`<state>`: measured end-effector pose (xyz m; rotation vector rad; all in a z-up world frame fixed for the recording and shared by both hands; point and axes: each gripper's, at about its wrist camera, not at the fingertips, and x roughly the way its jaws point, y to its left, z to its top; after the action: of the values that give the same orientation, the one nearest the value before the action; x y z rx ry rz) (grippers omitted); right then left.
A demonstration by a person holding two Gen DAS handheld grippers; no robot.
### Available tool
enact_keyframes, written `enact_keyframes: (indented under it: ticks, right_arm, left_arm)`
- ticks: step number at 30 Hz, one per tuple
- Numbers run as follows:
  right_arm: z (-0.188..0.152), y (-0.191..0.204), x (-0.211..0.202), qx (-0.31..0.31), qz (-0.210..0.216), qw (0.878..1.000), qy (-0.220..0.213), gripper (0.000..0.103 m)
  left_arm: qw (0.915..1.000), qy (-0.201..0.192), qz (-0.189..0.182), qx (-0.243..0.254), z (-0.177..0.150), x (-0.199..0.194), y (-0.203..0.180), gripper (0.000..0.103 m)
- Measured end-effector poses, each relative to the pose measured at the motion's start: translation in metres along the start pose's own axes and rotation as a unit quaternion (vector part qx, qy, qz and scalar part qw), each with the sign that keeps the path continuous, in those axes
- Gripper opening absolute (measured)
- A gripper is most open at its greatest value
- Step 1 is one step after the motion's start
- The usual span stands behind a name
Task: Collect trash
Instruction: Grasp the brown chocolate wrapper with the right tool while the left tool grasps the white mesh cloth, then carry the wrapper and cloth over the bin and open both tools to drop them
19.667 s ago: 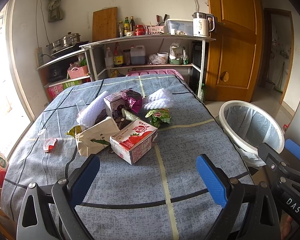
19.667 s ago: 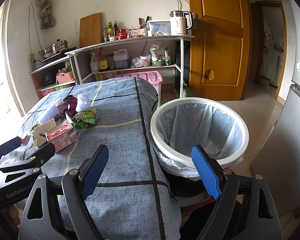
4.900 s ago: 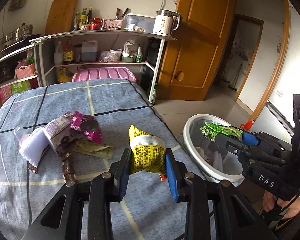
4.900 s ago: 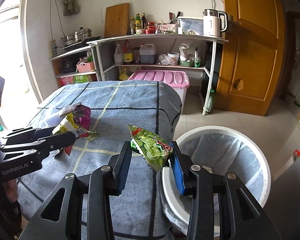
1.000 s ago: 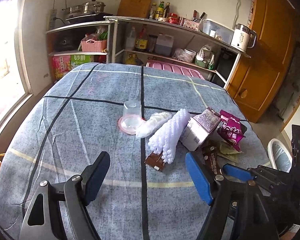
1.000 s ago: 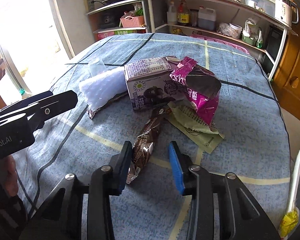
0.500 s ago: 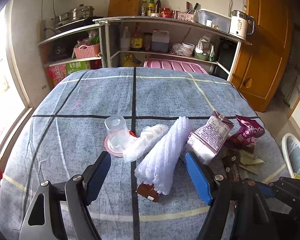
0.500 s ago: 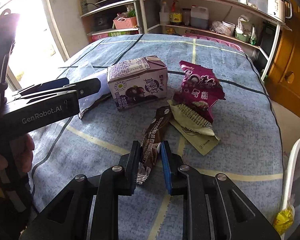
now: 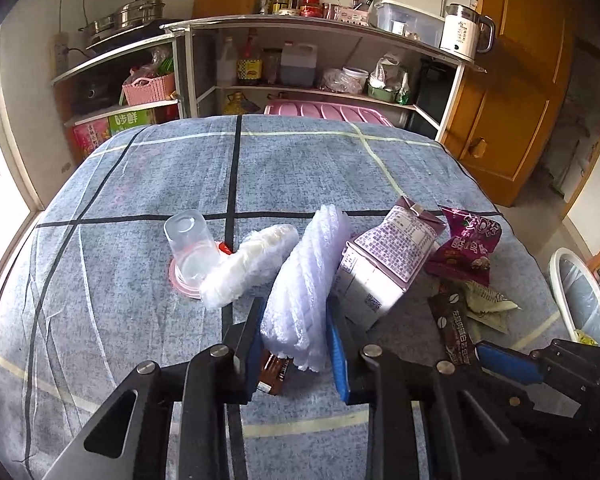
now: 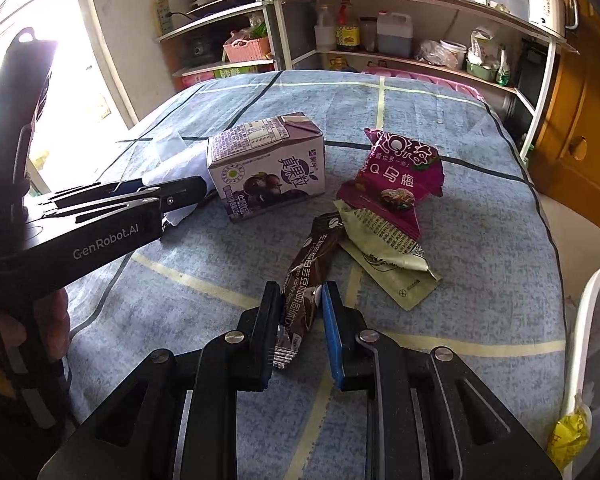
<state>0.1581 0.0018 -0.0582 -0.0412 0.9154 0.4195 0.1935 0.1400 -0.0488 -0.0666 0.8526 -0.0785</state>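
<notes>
Left tool (image 9: 294, 344) is clamped on the white foam net sleeve (image 9: 306, 280), fingers pressed in against both its sides near the lower end, and the sleeve stands up at a tilt from between them. Right tool (image 10: 302, 320) has its own catch: fingers squeezed onto the brown coffee-candy wrapper (image 10: 310, 276), gripping the near end while the rest of the wrapper stretches away across the table (image 10: 480, 220).

Behind the brown wrapper lies the purple milk carton (image 10: 266, 164), on its side, just beside the foam sleeve in the left wrist view. To the carton's right sits the magenta snack bag (image 10: 396, 176), and a flattened olive-green packet (image 10: 388, 256) lies partly under that bag, touching the brown wrapper's far end.

Over on the left side of the table, a clear plastic cup (image 9: 190, 246) stands upside down on a pink lid (image 9: 180, 280), and a second, smaller foam net (image 9: 250, 264) leans against it. Under the left tool's near finger, a small brown wrapper (image 9: 274, 372) peeks out on the cloth.

The white-rimmed trash bin (image 9: 580, 292) stands off the table's right edge, bag-lined, with a yellow wrapper (image 10: 570, 436) showing at its rim in the right wrist view. Shelves (image 9: 300, 40) with bottles, pots and a kettle (image 9: 462, 32) line the back wall.
</notes>
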Motion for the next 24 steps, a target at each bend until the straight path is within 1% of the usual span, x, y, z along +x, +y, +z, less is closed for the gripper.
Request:
enact_keyframes:
  ticks: [1, 4, 11, 18, 24]
  right_arm:
    - [-0.001, -0.001, -0.001, 0.001, 0.000, 1.000, 0.000, 0.022]
    - [-0.002, -0.003, -0.004, 0.003, 0.002, 1.000, -0.004, 0.022]
    - [-0.005, -0.005, -0.018, 0.005, 0.005, 1.000, -0.022, 0.021]
    - [-0.011, -0.007, -0.032, 0.006, 0.009, 0.999, -0.034, 0.020]
    - [-0.018, -0.013, -0.054, 0.008, 0.012, 0.998, -0.059, 0.017]
  left_arm:
    - [1.0000, 0.000, -0.001, 0.002, -0.001, -0.002, -0.001, 0.027]
    - [0.9999, -0.003, -0.012, 0.001, -0.006, -0.007, -0.004, 0.025]
    - [0.9997, -0.020, -0.009, -0.010, -0.015, -0.031, -0.005, 0.025]
    - [0.9989, -0.040, -0.011, -0.019, -0.026, -0.061, -0.012, 0.025]
    - [0.9977, -0.059, -0.023, -0.026, -0.034, -0.089, -0.019, 0.025]
